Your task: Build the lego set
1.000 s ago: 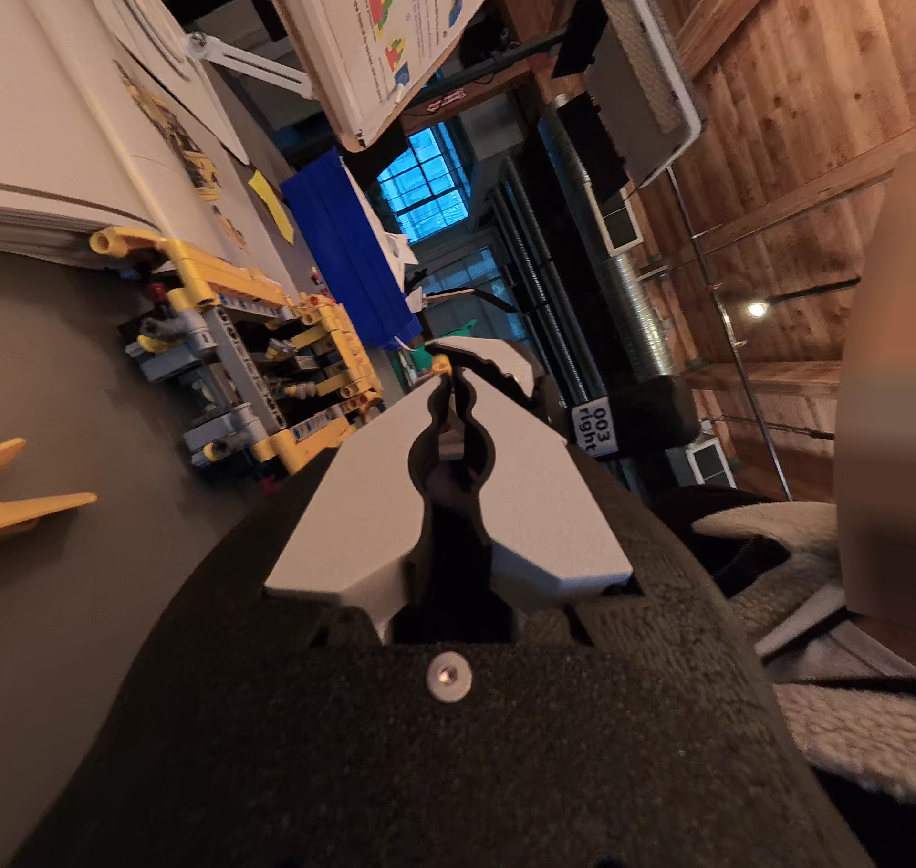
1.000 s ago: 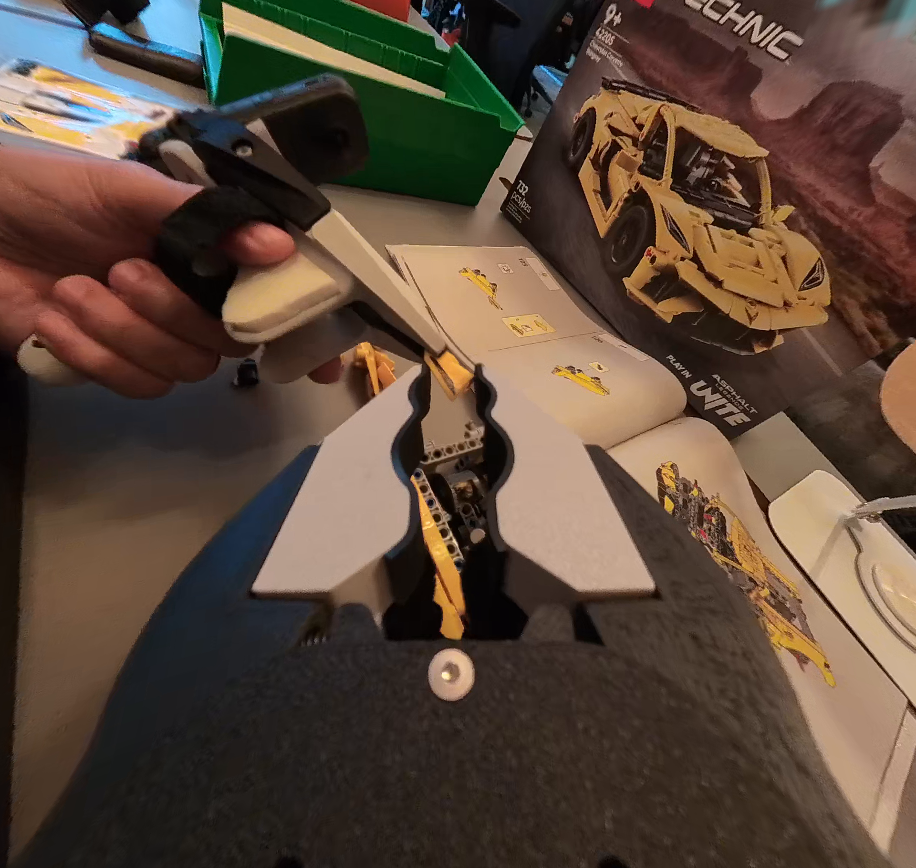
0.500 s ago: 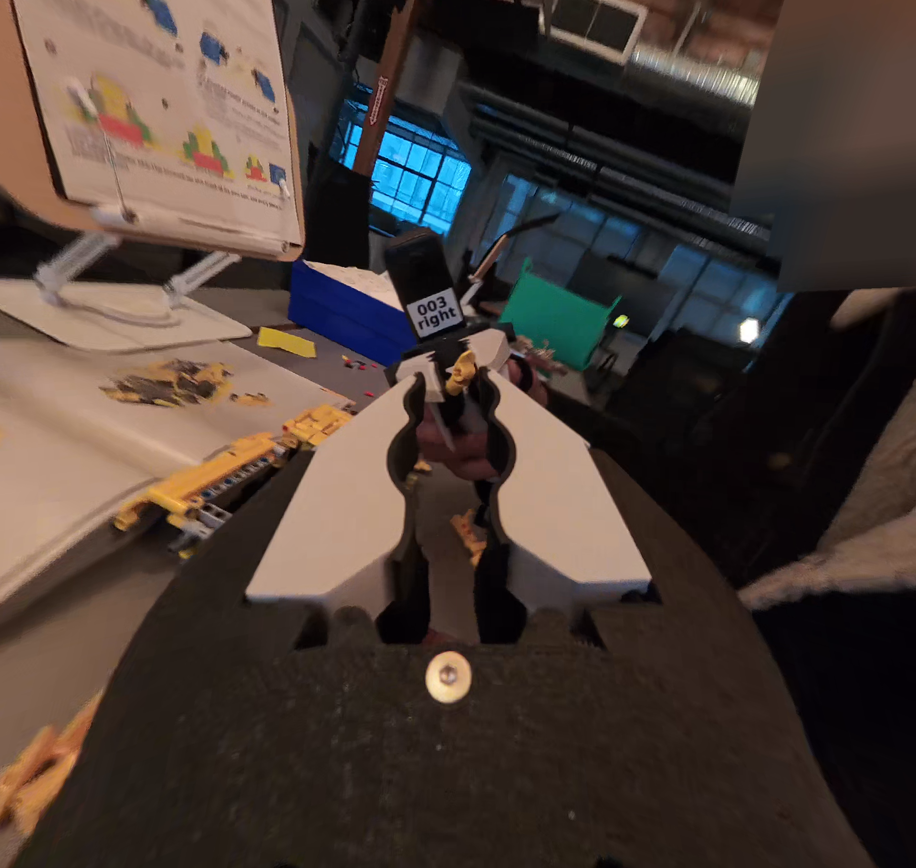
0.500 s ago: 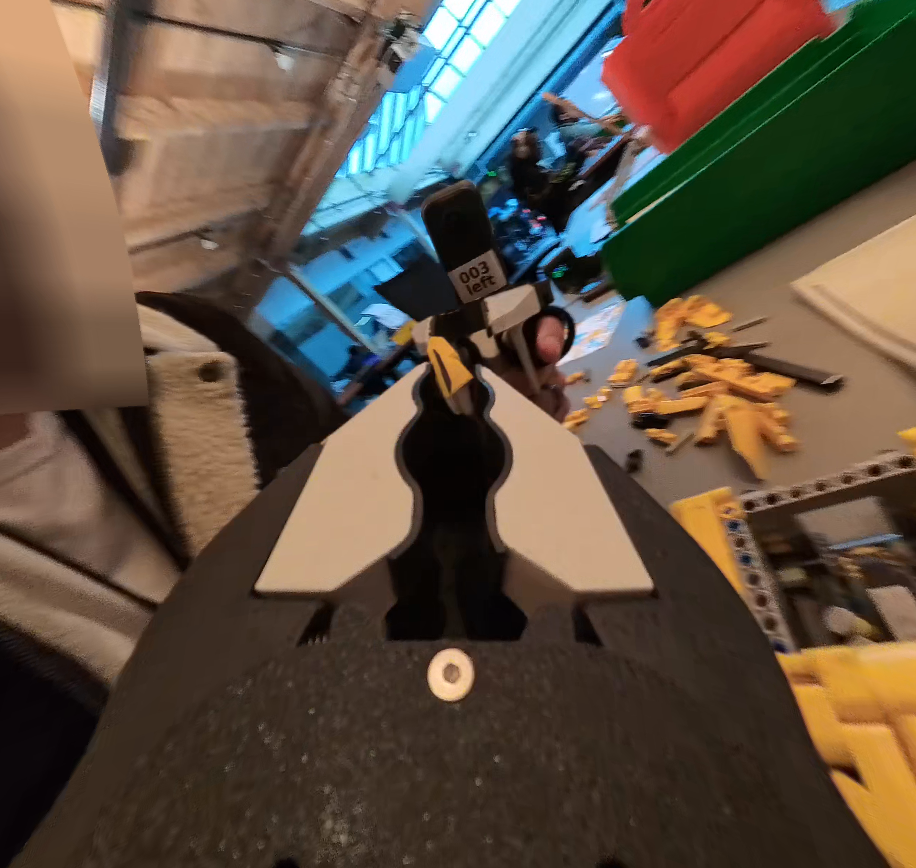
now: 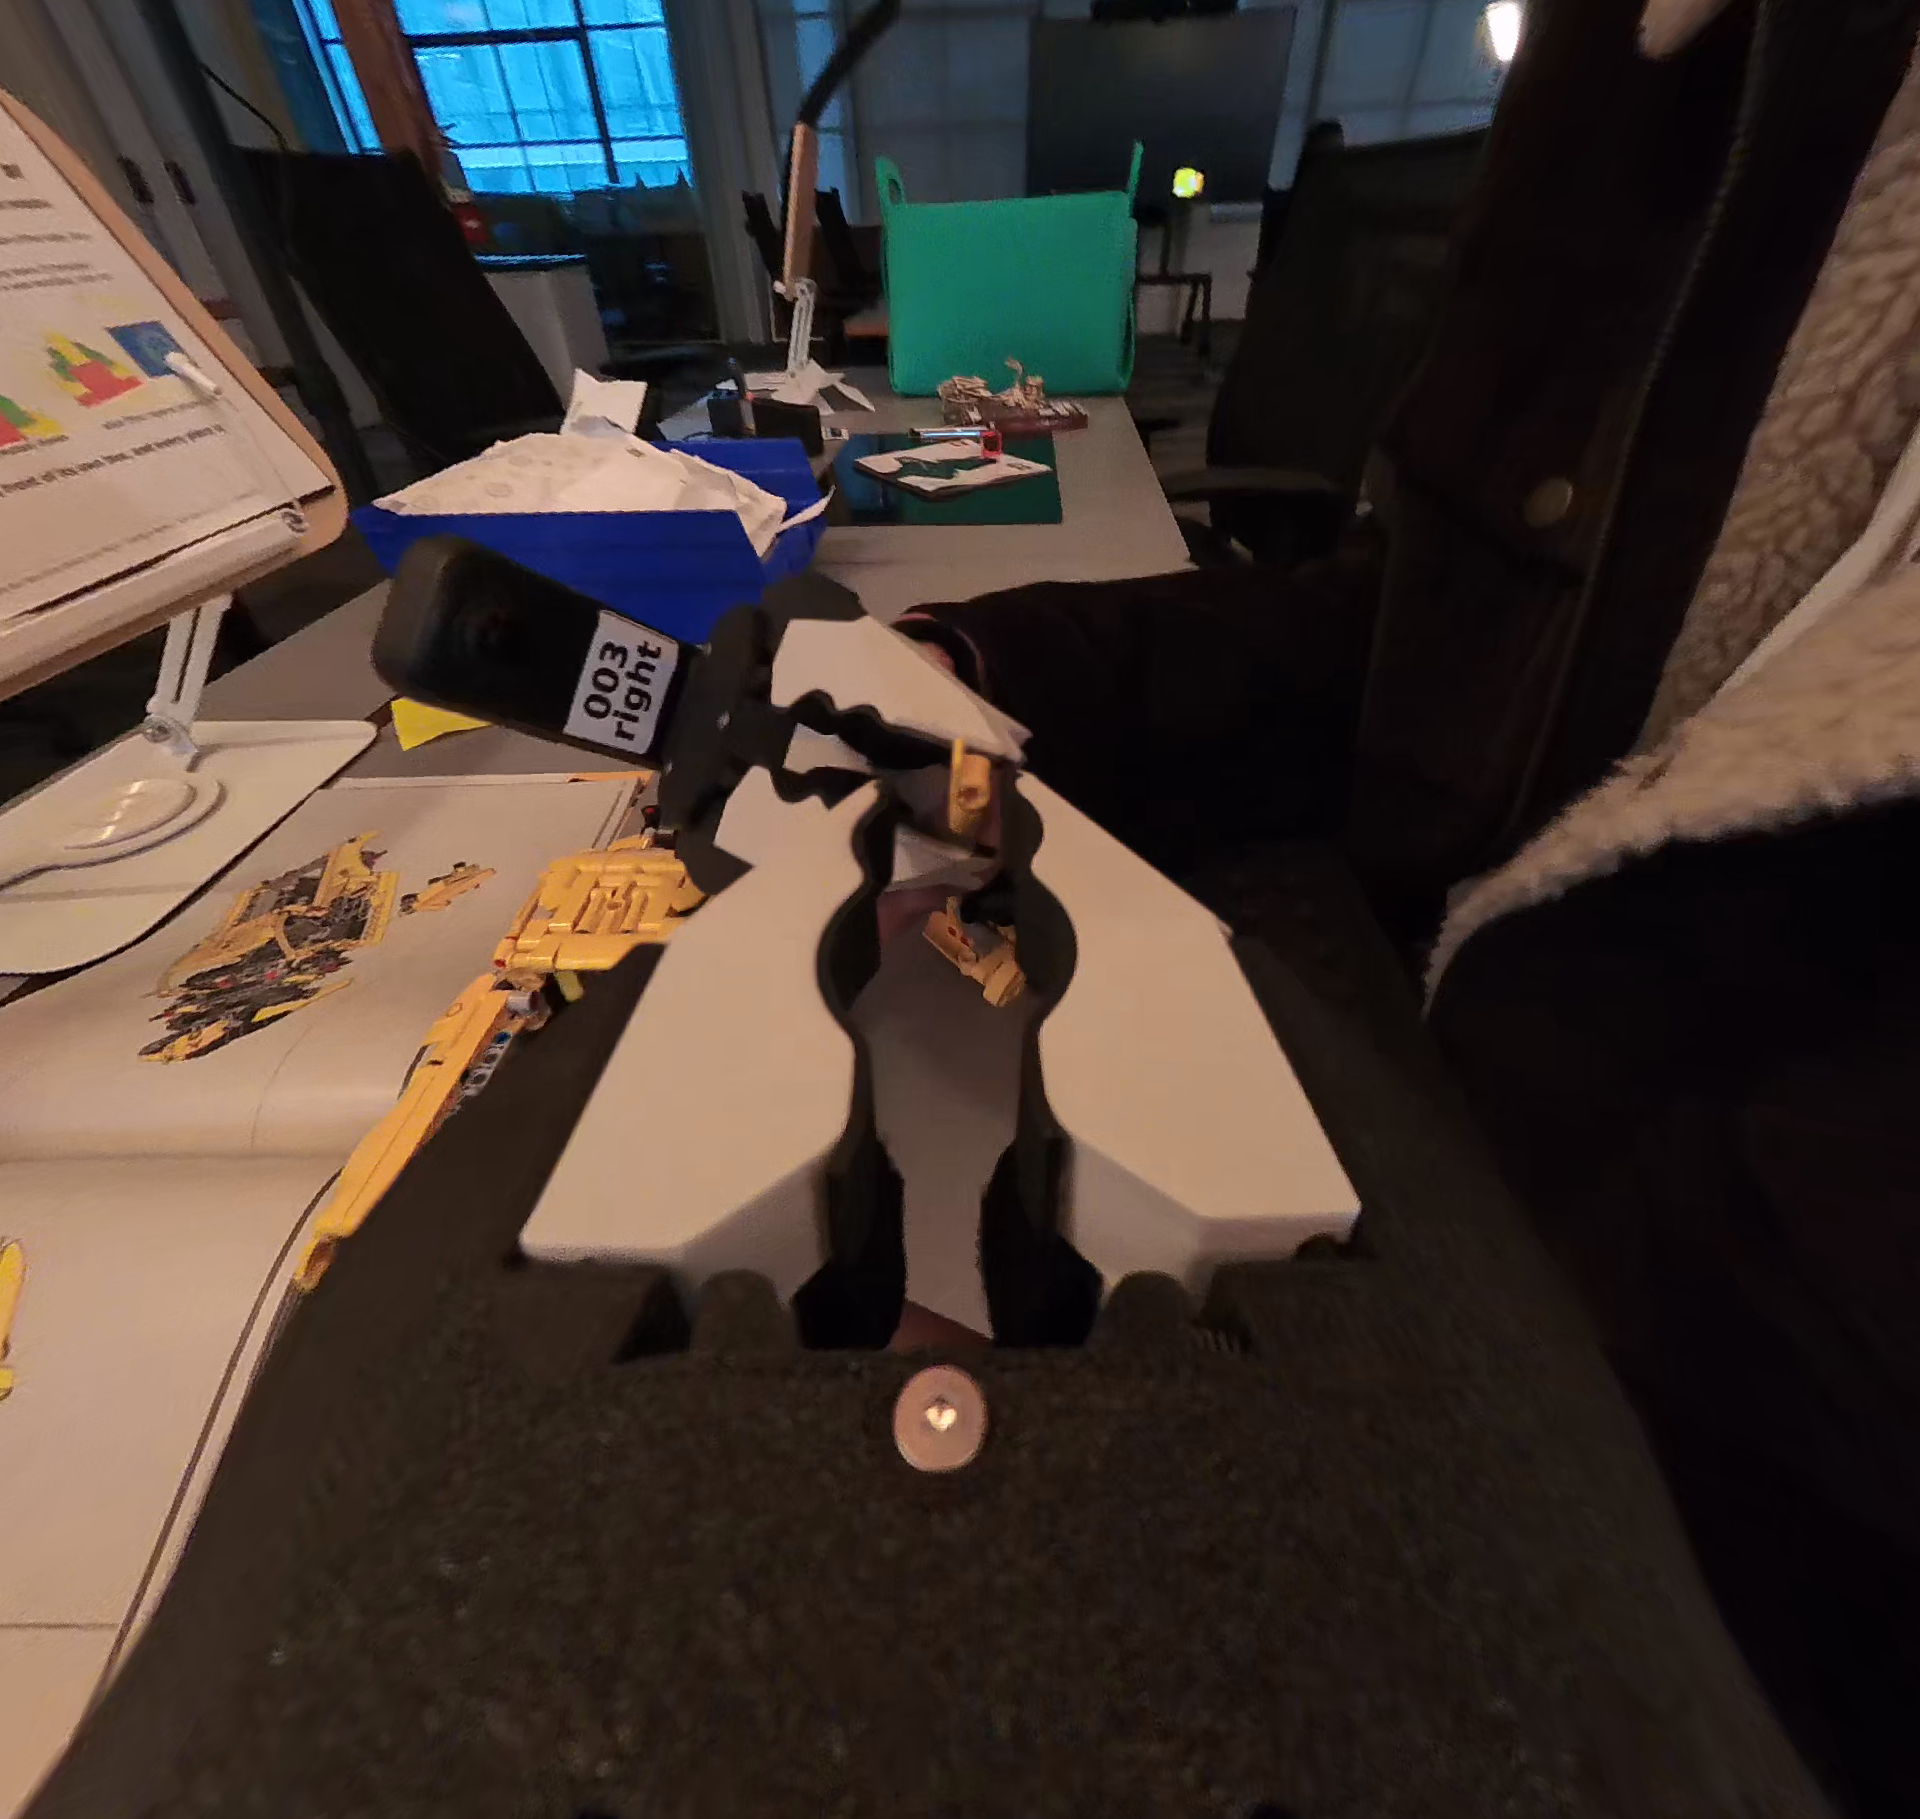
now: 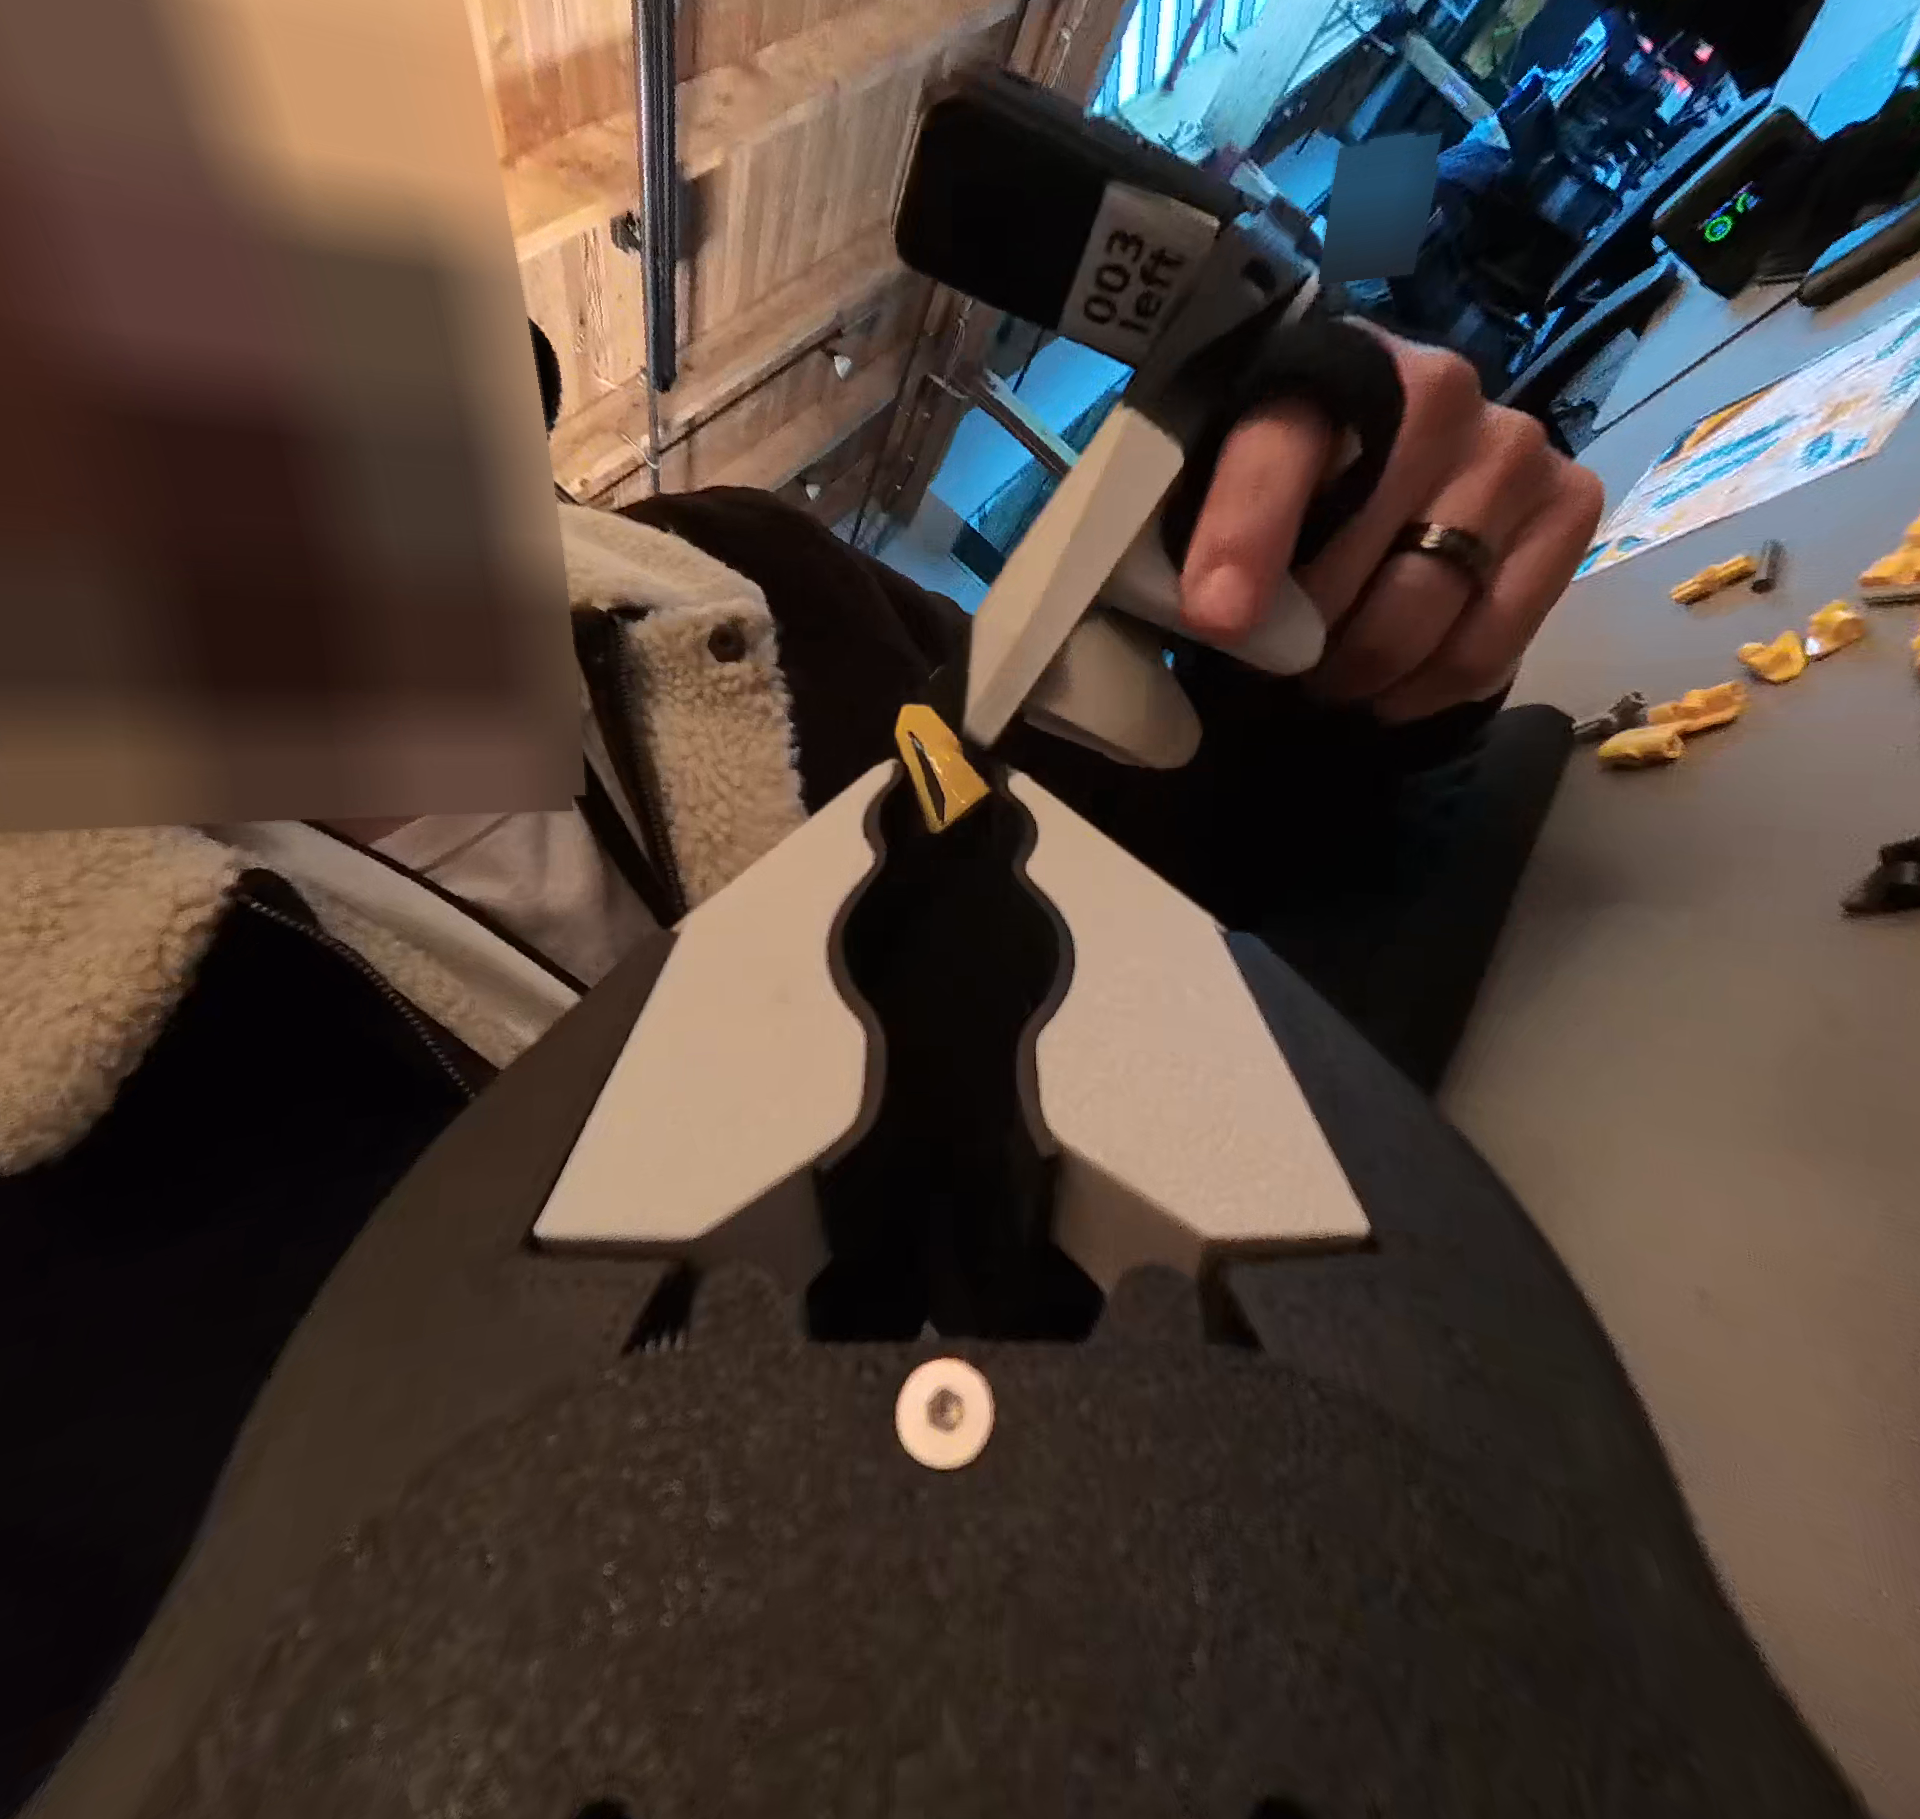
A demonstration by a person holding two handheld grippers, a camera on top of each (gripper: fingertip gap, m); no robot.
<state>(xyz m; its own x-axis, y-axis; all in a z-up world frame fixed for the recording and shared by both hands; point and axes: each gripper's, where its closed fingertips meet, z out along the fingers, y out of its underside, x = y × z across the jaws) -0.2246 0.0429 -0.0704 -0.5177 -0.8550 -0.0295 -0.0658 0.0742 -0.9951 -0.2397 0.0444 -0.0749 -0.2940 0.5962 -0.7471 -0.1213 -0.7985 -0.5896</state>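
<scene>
the right gripper (image 6: 945, 782) pinches a small yellow piece (image 6: 938, 767) at frame centre, and the left gripper (image 5: 982, 819), also clenched on it, meets it tip to tip. i'd say they're passing or turning it; next, one must let go. a second ago both hovered over the half-built car (image 5: 592, 912), now lower left.

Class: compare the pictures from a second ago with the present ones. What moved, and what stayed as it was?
The right hand-held gripper swung up from the tabletop model to face the person. The left hand-held gripper turned level, tip beside the small yellow plastic piece. Unchanged: the right keeps pinching that piece.
</scene>
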